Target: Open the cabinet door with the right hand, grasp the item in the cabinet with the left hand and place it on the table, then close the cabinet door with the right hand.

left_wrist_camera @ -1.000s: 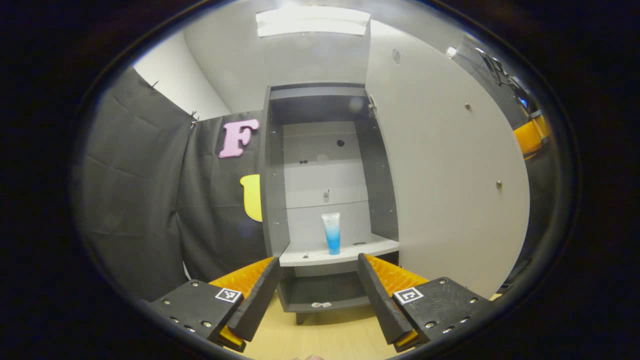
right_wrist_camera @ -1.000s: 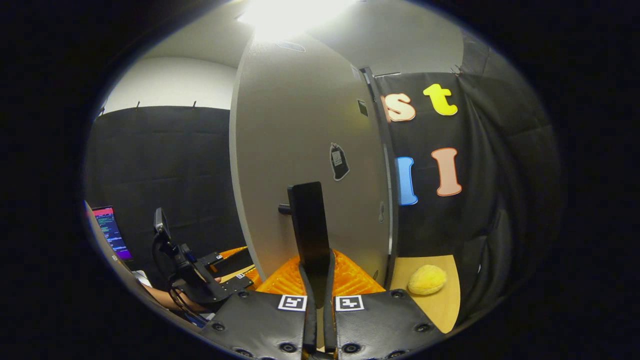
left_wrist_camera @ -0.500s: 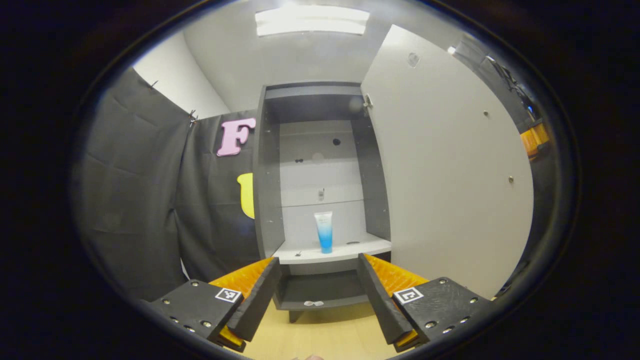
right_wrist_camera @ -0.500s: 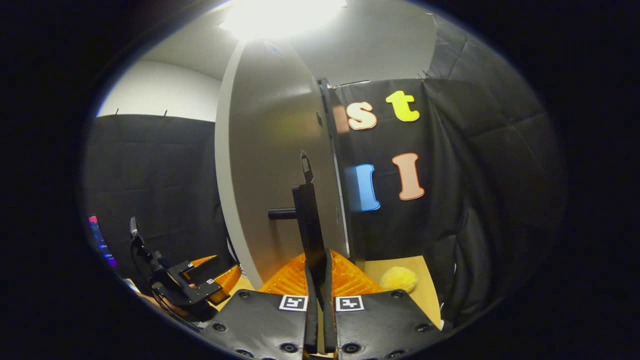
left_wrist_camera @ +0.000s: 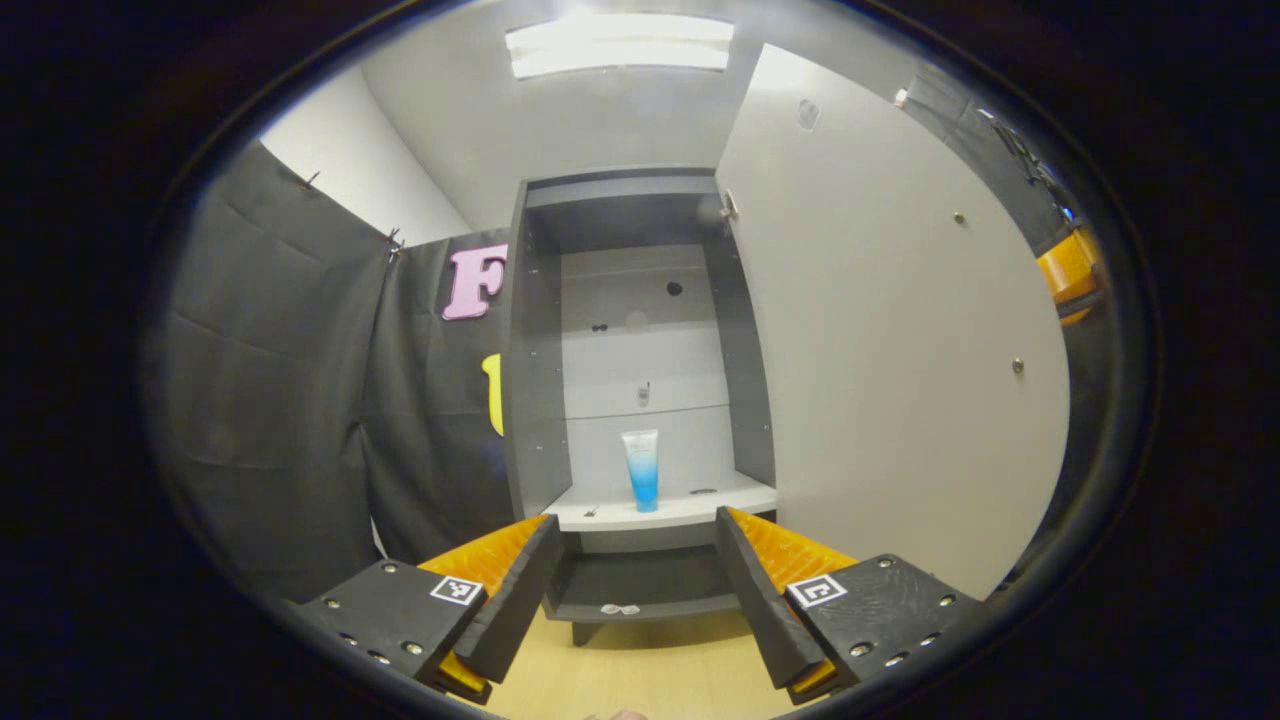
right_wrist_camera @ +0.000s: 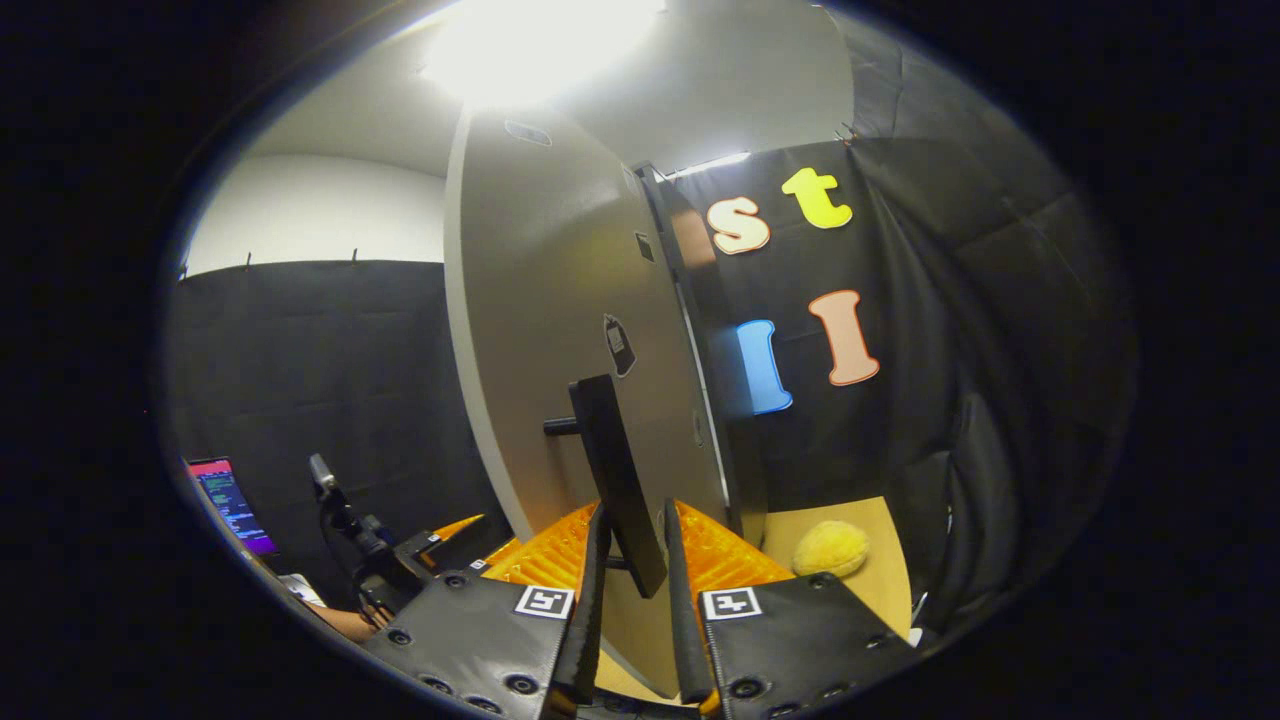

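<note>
Left gripper wide open, empty; tube upright on shelf, cap down. Right gripper parted around handle.

Ceiling light: a long bright lamp up high, glowing white.
Ceiling: plain and pale grey.
White wall: smooth, showing above the black cloth.
Black cloth: hangs down the walls with folds in it, pinned at the top.
Table: light wood, with the tall grey furniture standing on it.
Screen: glows pink and purple, low down in the right gripper view, in front of the dark cloth.
Yellow fluffy thing: sits on the wood near the black cloth.
</note>
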Tool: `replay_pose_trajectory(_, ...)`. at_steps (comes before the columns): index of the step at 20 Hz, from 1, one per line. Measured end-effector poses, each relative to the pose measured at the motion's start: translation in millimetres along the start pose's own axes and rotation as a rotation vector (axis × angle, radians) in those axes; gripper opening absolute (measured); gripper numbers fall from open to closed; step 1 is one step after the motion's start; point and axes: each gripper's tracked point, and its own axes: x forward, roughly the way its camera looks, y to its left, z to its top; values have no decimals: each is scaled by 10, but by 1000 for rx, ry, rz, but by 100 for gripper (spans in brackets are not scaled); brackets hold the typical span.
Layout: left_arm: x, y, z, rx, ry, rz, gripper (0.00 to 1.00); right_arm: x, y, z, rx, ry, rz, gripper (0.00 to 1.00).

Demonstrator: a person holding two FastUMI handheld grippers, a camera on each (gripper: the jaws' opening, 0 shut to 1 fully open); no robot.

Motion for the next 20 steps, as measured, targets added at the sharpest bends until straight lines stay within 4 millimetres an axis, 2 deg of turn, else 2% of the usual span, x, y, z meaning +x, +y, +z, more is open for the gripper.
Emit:
replay_pose_trajectory(2, 13, -41, 34, 7, -1, 10, 92, -61, -188, 19, -18, -19, -64, 38)
replay_pose_trajectory(3, 14, -43, 60, 10, -3, 16, 97, -51, -326, 14, -27, -25, -119, 39)
replay_pose_trajectory(4, 35, -63, 73, 11, -4, 18, 92, -85, -435, 5, -26, -24, -168, 35)
replay_pose_trajectory(5, 53, -79, 104, 10, -2, 17, 92, -119, -497, -19, -24, -21, -204, 32)
replay_pose_trajectory(6, 81, -90, 130, 10, -2, 16, 92, -133, -580, -36, -27, -19, -243, 57)
replay_pose_trajectory(7, 119, -94, 173, 12, -5, 16, 92, -161, -682, -39, -37, -21, -292, 65)
replay_pose_trajectory(8, 158, -86, 206, 18, -9, 16, 92, -149, -815, -45, -61, -21, -345, 95)
replay_pose_trajectory(9, 210, -85, 256, 24, -13, 16, 92, -252, -934, -86, -82, -17, -399, 98)
replay_pose_trajectory(11, 347, -81, 329, 29, -21, 12, 94, -341, -1090, -117, -115, -3, -464, 98)
replay_pose_trajectory(14, 631, -50, 404, 13, -27, 5, 92, -346, -1163, -143, -123, 4, -502, 98)
replay_pose_trajectory(15, 751, -44, 420, 4, -23, 3, 94, -342, -1197, -152, -122, 2, -517, 98)
replay_pose_trajectory(16, 877, -42, 423, -4, -21, -2, 92, -347, -1218, -139, -119, -3, -531, 98)
replay_pose_trajectory(17, 977, -34, 436, -9, -17, -8, 94, -358, -1227, -167, -115, -4, -547, 98)
replay_pose_trajectory(20, 1355, 7, 478, -10, -8, -23, 95, -331, -1298, -194, -110, 6, -591, 98)
